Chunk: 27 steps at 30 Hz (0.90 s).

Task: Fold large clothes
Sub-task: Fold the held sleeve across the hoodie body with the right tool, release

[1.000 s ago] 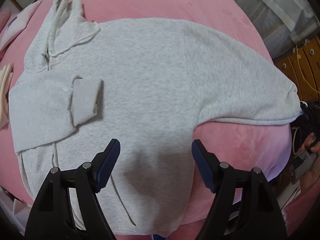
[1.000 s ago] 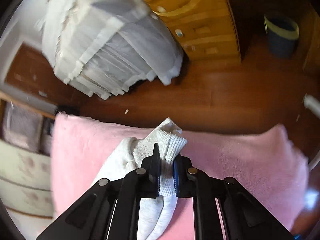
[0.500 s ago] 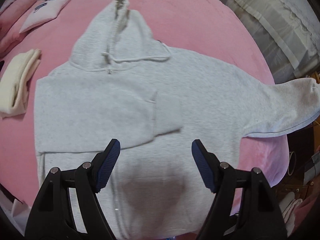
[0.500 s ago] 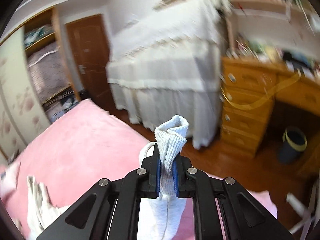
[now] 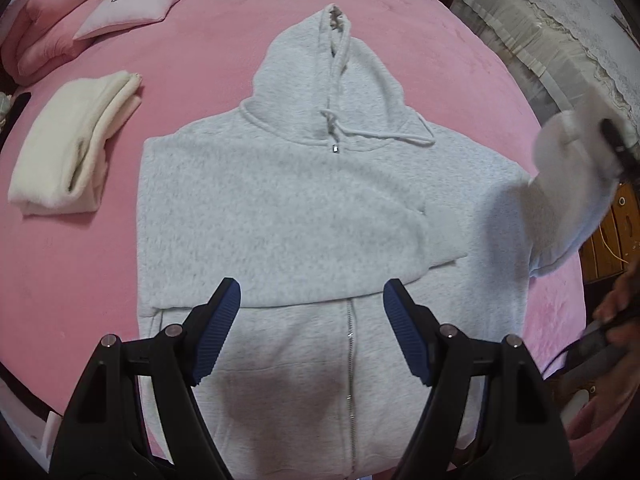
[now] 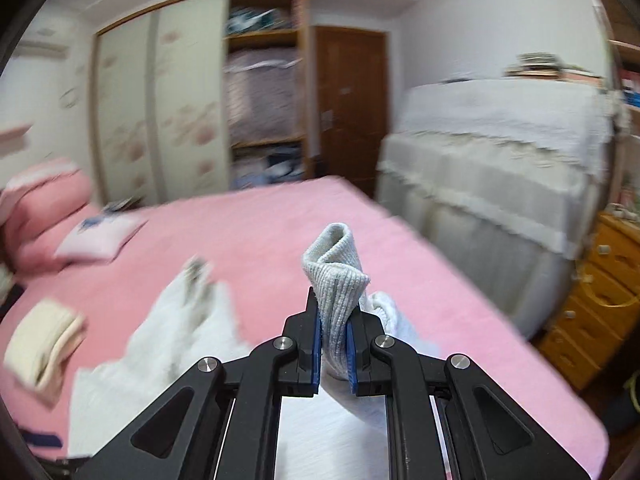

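A grey hoodie [image 5: 304, 200] is spread front-up on a pink bed [image 5: 80, 264], one sleeve already folded across the chest. The left gripper [image 5: 312, 320] is held spread wide above the zip, with nothing between its pads. The right gripper [image 6: 334, 340] is clamped on the cuff [image 6: 338, 280] of the other sleeve, lifted off the bed. A folded cream garment [image 5: 76, 148] and a pillow [image 5: 132, 4] are seen beside the hoodie. Behind the bed, a wardrobe [image 6: 160, 112], a brown door [image 6: 350, 100] and a lace-covered piece of furniture [image 6: 496, 168] are visible.
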Each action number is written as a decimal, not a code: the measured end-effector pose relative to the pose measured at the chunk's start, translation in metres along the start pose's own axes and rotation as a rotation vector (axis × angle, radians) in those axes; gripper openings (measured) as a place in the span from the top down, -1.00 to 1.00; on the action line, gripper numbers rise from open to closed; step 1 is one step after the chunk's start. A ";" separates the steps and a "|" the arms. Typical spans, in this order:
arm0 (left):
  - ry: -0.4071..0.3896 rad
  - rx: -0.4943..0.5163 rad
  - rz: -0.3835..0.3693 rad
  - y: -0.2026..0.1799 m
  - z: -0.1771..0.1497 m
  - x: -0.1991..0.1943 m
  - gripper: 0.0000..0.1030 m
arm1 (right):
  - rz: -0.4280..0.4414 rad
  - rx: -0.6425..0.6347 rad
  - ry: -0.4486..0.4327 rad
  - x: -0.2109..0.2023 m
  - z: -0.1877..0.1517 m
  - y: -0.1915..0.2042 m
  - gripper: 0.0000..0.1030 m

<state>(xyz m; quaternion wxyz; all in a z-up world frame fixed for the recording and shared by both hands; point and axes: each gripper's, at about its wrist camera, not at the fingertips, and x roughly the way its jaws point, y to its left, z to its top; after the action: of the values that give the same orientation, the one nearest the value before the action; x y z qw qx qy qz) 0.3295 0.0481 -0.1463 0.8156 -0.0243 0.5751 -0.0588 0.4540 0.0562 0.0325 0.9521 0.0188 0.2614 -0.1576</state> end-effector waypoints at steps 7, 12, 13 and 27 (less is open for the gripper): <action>0.011 -0.003 0.026 0.025 -0.020 0.015 -0.39 | 0.188 -0.130 0.257 0.084 -0.100 0.128 0.81; 0.022 -0.027 0.025 0.034 -0.025 0.026 -0.39 | 0.237 -0.154 0.419 0.134 -0.150 0.156 0.71; 0.027 -0.032 0.015 0.035 -0.025 0.028 -0.39 | 0.247 -0.147 0.430 0.139 -0.154 0.156 0.65; 0.095 -0.035 -0.238 -0.017 -0.012 0.072 -0.46 | 0.174 -0.108 0.465 0.044 -0.200 0.055 -0.28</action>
<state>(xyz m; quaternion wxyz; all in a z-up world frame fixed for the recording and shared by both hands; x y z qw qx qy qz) 0.3408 0.0222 -0.2158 0.7741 -0.1036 0.6071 -0.1463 0.4084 0.1192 -0.1651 0.8759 0.0261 0.4789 -0.0522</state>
